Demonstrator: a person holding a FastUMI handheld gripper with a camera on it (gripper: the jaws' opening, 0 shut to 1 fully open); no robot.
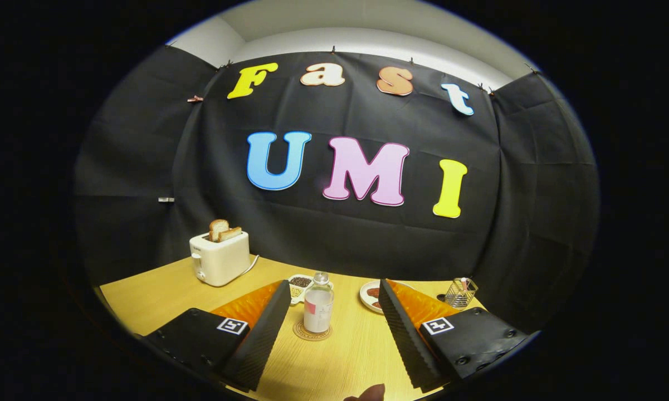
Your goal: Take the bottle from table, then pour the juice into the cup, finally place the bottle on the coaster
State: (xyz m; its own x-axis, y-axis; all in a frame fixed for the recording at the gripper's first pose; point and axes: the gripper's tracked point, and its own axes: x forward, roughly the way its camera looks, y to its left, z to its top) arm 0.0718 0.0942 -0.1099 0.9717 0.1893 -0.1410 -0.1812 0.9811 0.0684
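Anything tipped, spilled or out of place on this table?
Nothing stands out. The bottle stands upright on the coaster, cap on, no spill on the table. The gripper jaws are open, the bottle just ahead between them. The toaster sits upright with toast in it.

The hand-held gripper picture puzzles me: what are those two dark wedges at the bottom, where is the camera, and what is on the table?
The camera rides on the hand-held gripper and looks forward along its two fingers; those are the wedges. A person carries it; there is no robot arm. The fingers stand wide apart and hold nothing. Just ahead, between them, a bottle stands upright on a round coaster on the wooden table. Beyond are a toaster with bread in it, a small snack dish, a plate and a wire basket.
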